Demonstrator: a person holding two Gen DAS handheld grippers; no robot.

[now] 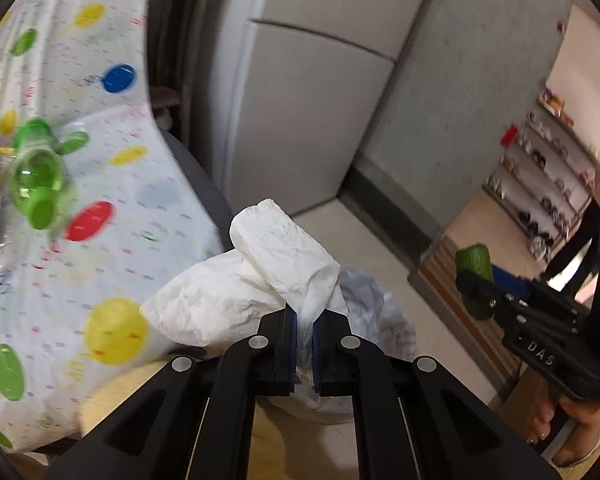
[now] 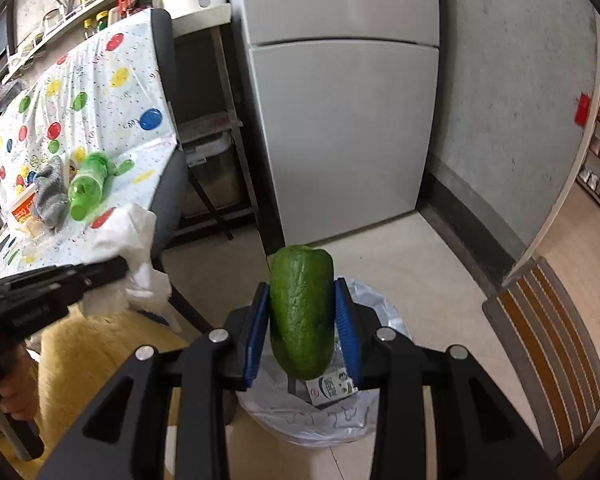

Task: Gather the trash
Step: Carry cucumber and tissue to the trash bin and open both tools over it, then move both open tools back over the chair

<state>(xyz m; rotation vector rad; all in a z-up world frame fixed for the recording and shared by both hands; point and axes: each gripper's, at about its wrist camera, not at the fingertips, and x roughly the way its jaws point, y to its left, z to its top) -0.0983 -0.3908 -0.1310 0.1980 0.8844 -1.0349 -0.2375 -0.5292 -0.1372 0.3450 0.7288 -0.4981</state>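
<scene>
The green avocado (image 2: 301, 312) is clamped between the blue pads of the right gripper (image 2: 302, 316), directly above the lined trash bin (image 2: 374, 412). The left gripper (image 1: 303, 340) pinches a crumpled white tissue (image 1: 260, 276) near the bin. A green bottle (image 2: 86, 188) lies on the spotted tablecloth (image 2: 100, 92), far left.

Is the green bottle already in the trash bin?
No, the green bottle lies on the dotted tablecloth, while the lined bin stands on the floor below the right gripper.
</scene>
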